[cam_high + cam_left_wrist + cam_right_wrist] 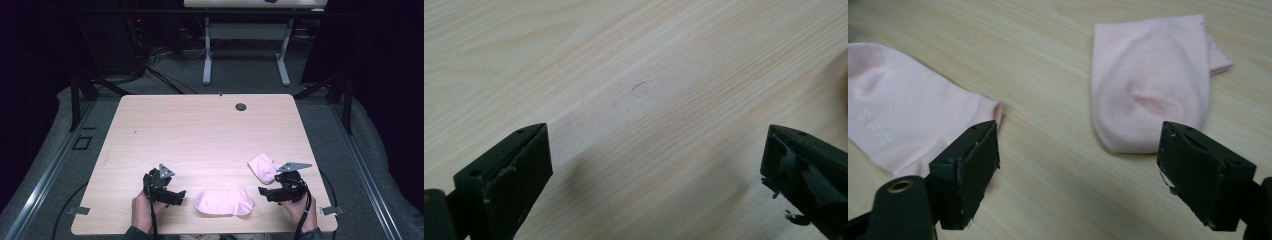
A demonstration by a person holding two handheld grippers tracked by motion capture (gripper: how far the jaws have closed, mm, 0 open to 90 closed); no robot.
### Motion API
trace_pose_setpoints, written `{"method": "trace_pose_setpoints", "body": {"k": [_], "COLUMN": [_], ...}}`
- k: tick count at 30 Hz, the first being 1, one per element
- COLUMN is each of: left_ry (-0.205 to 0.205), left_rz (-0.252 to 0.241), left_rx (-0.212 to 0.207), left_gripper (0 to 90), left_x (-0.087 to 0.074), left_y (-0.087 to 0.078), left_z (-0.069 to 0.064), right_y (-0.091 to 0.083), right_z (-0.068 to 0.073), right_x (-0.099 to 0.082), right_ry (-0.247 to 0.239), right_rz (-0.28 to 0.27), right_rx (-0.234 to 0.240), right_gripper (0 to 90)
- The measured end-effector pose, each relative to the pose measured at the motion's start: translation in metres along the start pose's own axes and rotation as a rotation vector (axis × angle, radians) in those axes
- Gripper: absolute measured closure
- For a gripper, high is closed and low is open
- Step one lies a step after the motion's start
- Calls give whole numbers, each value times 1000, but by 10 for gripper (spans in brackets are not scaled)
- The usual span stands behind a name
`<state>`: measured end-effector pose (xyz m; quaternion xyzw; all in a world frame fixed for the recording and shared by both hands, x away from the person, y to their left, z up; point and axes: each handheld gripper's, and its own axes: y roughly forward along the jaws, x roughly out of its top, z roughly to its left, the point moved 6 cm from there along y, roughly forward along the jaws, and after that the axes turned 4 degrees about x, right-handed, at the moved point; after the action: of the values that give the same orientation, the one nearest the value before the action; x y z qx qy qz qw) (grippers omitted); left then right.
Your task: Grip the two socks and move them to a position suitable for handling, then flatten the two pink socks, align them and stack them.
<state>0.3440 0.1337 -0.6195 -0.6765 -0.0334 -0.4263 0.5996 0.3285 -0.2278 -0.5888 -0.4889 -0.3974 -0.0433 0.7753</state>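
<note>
Hands at 6 o'clock of the high view, each w/ a claw. Tabletop [200, 130] is mostly bare wood. Flat pink sock [224, 202] lies near the front edge, between both claws; folded pink sock [262, 167] sits at approx. 2 o'clock from it, just beside the right claw [262, 190]. Left claw [181, 194] is spread wide, nothing inside; right claw is spread too, holding nothing. Step looks like betw. grips. Next prob. calls for pinching a sock edge cleanly w/o bunching.
</note>
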Motion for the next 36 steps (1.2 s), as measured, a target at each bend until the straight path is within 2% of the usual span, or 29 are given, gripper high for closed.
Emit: {"method": "trace_pose_setpoints", "body": {"k": [5, 9, 13, 15, 17, 18, 19, 20, 24, 28, 30, 32, 33, 36], "left_ry": [11, 4, -5, -13, -29, -29, -53, -63, -60, -57, -60, -60, -59, -55], "left_rz": [-29, -37, -56, -67, -82, -82, -93, -105, -110, -108, -107, -109, -109, -94], "left_rx": [55, 64, 62, 54, 43, 43, 18, 21, 20, 20, 21, 23, 24, 20], "left_gripper": [0, 0, 0, 0, 0, 0, 0, 0, 0, 0, 0, 0, 0, 0], "left_x": [-2, -5, -7, -7, -9, -9, -12, -12, -14, -14, -14, -14, -14, -15], "left_y": [4, 6, 8, 8, 9, 9, 9, 10, 9, 9, 8, 8, 8, 7], "left_z": [6, 9, 9, 10, 11, 11, 12, 12, 13, 13, 13, 13, 14, 15], "right_y": [-4, -7, -5, -3, 8, 8, 16, 20, 28, 29, 32, 33, 37, 42], "right_z": [-16, -30, -42, -44, -50, -50, -54, -55, -59, -57, -51, -47, -37, -23], "right_x": [7, 13, 20, 21, 21, 21, 19, 18, 13, 11, 10, 10, 12, 18], "right_ry": [5, 25, 41, 44, 54, 54, 77, 82, 99, 105, 109, 107, 97, 99], "right_rz": [-15, -44, -42, -37, -1, -1, 30, 37, 67, 55, 48, 47, 48, 39], "right_rx": [-47, -70, -84, -82, -85, -85, -84, -72, -74, -46, 0, 12, 47, 87], "right_gripper": [176, 201, 246, 263, 364, 364, 408, 427, 605, 832, 852, 855, 856, 855]}}
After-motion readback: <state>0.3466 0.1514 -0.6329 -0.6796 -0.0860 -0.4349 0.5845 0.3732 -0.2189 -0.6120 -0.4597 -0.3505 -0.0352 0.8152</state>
